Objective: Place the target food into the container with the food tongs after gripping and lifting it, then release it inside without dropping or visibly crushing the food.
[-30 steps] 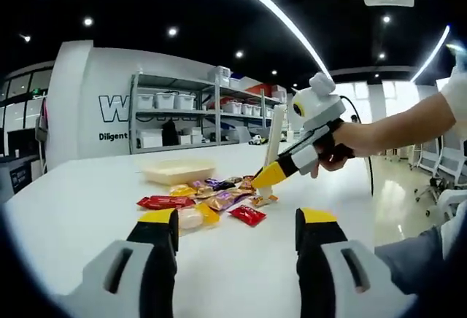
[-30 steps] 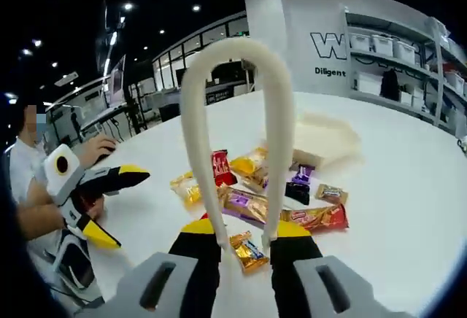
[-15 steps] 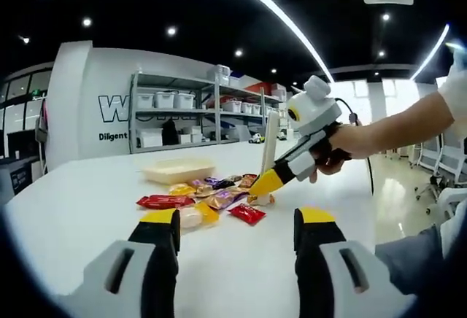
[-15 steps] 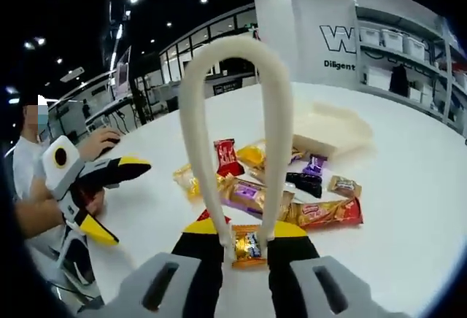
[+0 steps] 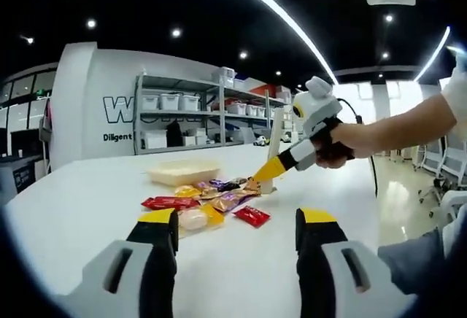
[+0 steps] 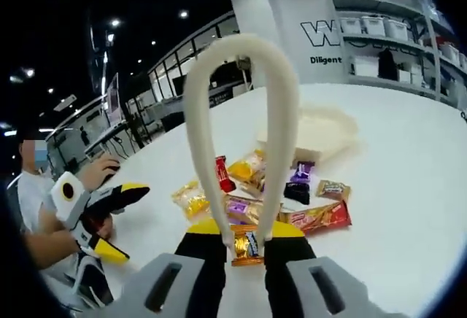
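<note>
Between the jaws of the right gripper (image 6: 244,239) sit the cream tongs (image 6: 241,77). The jaws squeeze the two tong arms, and the tong tips pinch a gold candy (image 6: 246,245). The candy hangs just off the white table (image 6: 408,208). The looped end of the tongs stands up high in the right gripper view.

Past the candy lies a pile of wrapped snacks. A long red bar (image 6: 321,217) lies closest, with a purple candy (image 6: 241,206) beside it. A yellow pack (image 6: 191,200) lies at the left of the pile. A small red pack (image 6: 223,173), a black candy (image 6: 297,192) and a brown candy (image 6: 330,187) lie farther on. Behind the pile sits the shallow cream container (image 6: 321,132), well apart from the gold candy. I cannot see anything inside it.

At the left, a person's hand holds the left gripper (image 6: 120,219), off to the side of the pile. Its jaws stand wide apart with nothing between them.

From the left gripper view, the left gripper (image 5: 237,219) has its two yellow-tipped jaws spread wide over bare table (image 5: 87,201). Just past the left jaw lies a pale round snack (image 5: 191,219). The right gripper (image 5: 271,173) points down at the far side of the pile. The container (image 5: 182,172) sits behind the pile. Shelves (image 5: 182,117) with bins stand by the far wall.
</note>
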`<state>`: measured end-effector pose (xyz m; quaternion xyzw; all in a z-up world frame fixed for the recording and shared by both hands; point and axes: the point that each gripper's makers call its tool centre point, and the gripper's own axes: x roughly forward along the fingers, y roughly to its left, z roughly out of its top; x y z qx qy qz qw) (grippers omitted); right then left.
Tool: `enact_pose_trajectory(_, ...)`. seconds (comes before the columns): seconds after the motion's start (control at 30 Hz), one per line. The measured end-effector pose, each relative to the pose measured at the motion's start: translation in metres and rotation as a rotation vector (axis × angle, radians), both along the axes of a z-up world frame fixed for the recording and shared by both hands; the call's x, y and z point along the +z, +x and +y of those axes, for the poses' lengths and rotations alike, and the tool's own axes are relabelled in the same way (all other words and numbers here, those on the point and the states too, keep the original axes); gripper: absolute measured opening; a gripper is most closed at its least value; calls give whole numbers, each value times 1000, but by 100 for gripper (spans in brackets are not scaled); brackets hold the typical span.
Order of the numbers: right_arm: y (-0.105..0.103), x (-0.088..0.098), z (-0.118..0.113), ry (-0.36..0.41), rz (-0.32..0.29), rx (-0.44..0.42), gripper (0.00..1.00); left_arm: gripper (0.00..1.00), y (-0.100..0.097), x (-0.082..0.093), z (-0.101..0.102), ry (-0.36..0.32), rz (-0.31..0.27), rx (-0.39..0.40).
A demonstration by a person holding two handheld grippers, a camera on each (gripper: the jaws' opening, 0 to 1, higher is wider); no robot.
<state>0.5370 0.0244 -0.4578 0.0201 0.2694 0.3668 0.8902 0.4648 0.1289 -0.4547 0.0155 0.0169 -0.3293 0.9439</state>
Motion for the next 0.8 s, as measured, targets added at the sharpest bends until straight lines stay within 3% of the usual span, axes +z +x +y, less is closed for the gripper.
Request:
enact_pose_trajectory(0.37, 38, 38, -2, -12, -62, -26, 13, 63, -3, 0, -3, -3, -1, -15)
enact_pose_trajectory(0.8, 104, 54, 4, -9, -88, -58, 14, 63, -4, 3, -6, 2, -20, -17)
